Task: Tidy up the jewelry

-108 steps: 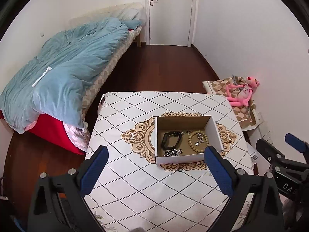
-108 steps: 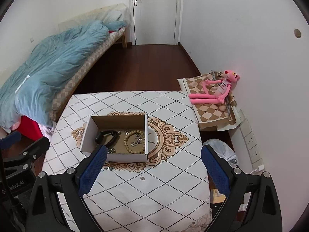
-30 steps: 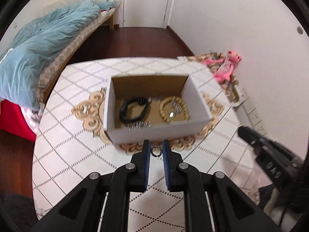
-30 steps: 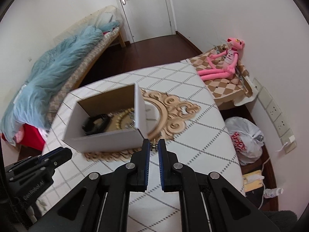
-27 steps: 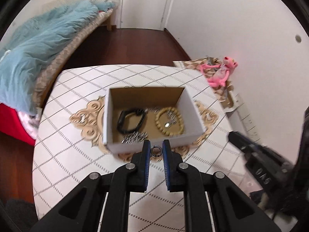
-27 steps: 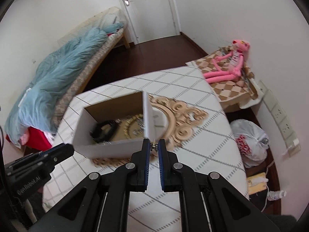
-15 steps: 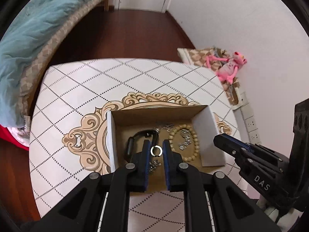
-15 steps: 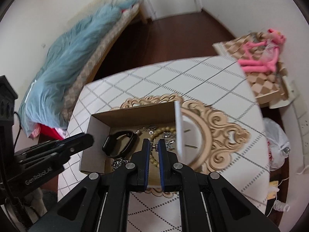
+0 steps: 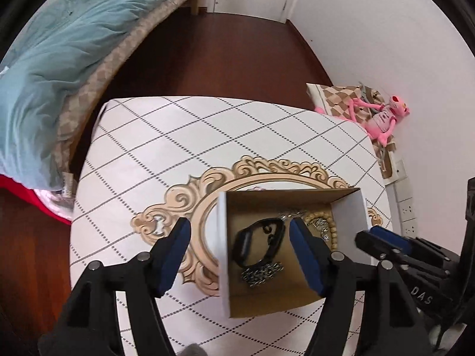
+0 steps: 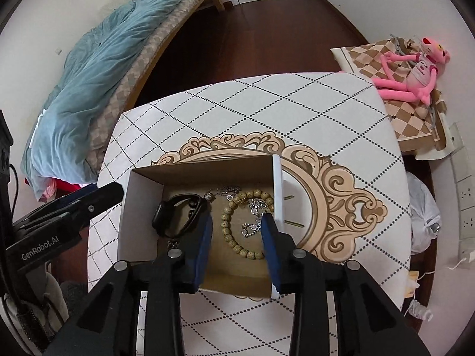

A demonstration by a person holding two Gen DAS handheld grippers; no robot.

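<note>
- The left tongs [image 9: 240, 231] are seen spread wide over the open cardboard box [image 9: 347, 207], with nothing held between the blue pads [image 9: 305, 259]; one pad is beyond the box's left wall, the other above its interior.
- The right tongs [image 10: 236, 222] are parted about halfway above the right half of the same box [image 10: 276, 184], and nothing is gripped by them.
- Inside the box, a black wristband [image 10: 178, 215] is lodged at the left, a wooden bead bracelet [image 10: 237, 225] at the right, and a silver chain [image 10: 225, 190] is strewn near the far wall between them.
- A second tangle of silver chain [image 9: 261, 273] is found nearer the front wall, just beside the wristband [image 9: 258, 244].
- Small silver charms [image 10: 252, 227] are laid within the ring of beads, directly between the right tongs' pads.
- Whether a small ring is also lying in the box cannot be told.
- The box is set on the bench [image 9: 166, 154], which is covered by a white cloth with a dotted diamond pattern and a tan ornamental medallion [image 10: 335, 187] partly hidden under the box.
- A bed with a blue quilt [image 10: 95, 68] is seen past the bench's left edge, and dark wood floor [image 9: 213, 50] beyond.
- A pink plush toy [image 10: 415, 68] is laid on a checkered cloth by the wall at the right, with a white plastic bag [image 10: 423, 213] below it.
</note>
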